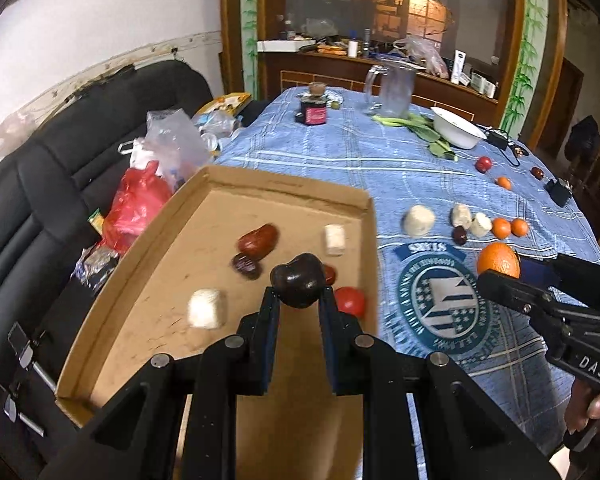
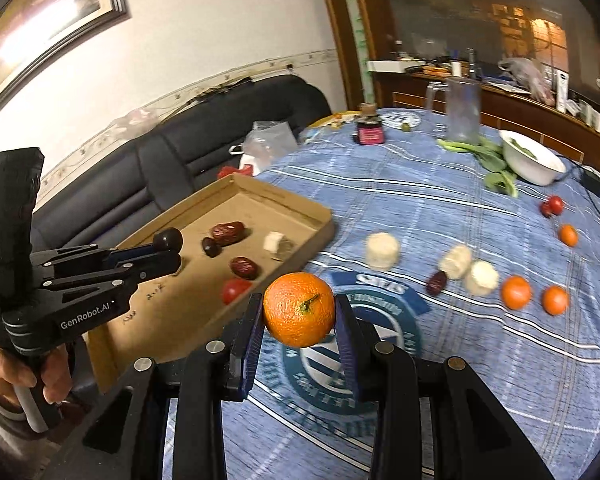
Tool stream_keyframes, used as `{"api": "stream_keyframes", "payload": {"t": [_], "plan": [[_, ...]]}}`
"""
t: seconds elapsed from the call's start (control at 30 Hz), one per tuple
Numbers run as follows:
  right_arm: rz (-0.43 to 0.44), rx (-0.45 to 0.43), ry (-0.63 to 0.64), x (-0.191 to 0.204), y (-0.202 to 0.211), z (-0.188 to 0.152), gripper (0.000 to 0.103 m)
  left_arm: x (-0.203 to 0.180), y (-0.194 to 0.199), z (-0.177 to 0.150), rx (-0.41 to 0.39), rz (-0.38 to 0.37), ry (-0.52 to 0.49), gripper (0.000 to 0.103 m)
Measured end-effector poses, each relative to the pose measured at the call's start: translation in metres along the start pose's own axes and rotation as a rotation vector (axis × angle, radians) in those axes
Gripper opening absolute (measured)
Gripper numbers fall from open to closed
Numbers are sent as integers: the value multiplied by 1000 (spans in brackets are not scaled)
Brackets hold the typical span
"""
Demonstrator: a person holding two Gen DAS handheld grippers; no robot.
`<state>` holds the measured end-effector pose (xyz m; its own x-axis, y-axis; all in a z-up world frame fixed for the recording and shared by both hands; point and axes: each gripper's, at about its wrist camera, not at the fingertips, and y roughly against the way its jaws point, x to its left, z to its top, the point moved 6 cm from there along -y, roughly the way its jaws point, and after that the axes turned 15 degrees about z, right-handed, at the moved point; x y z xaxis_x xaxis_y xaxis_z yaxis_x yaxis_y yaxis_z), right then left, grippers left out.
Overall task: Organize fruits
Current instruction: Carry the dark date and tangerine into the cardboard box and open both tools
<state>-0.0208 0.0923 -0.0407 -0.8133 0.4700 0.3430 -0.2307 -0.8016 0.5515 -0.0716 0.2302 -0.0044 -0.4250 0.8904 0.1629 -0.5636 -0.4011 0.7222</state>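
My left gripper is shut on a dark plum-like fruit and holds it above the cardboard tray; it also shows in the right wrist view. The tray holds red dates, white pieces and a red tomato. My right gripper is shut on a large orange above the blue tablecloth, right of the tray. On the cloth lie small oranges, white pieces, a date and red fruits.
A white bowl with greens, a glass pitcher and a dark jar stand at the table's far end. A black sofa with plastic bags lies left of the table. A cable and adapter sit at far right.
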Motion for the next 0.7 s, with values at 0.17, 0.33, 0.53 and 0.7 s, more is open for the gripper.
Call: {"api": "stream_keyframes", "payload": {"t": [0.17, 0.33, 0.53, 0.7], "plan": [[36, 34, 22, 13, -25, 6, 38, 23, -7, -14, 39, 17, 17, 19], [88, 84, 66, 36, -56, 9, 38, 37, -19, -23, 75, 41, 36, 19], [110, 148, 123, 57, -89, 6, 38, 45, -33, -22, 92, 61, 50, 19], [117, 172, 121, 60, -102, 3, 38, 49, -41, -20, 95, 78, 55, 19]]}}
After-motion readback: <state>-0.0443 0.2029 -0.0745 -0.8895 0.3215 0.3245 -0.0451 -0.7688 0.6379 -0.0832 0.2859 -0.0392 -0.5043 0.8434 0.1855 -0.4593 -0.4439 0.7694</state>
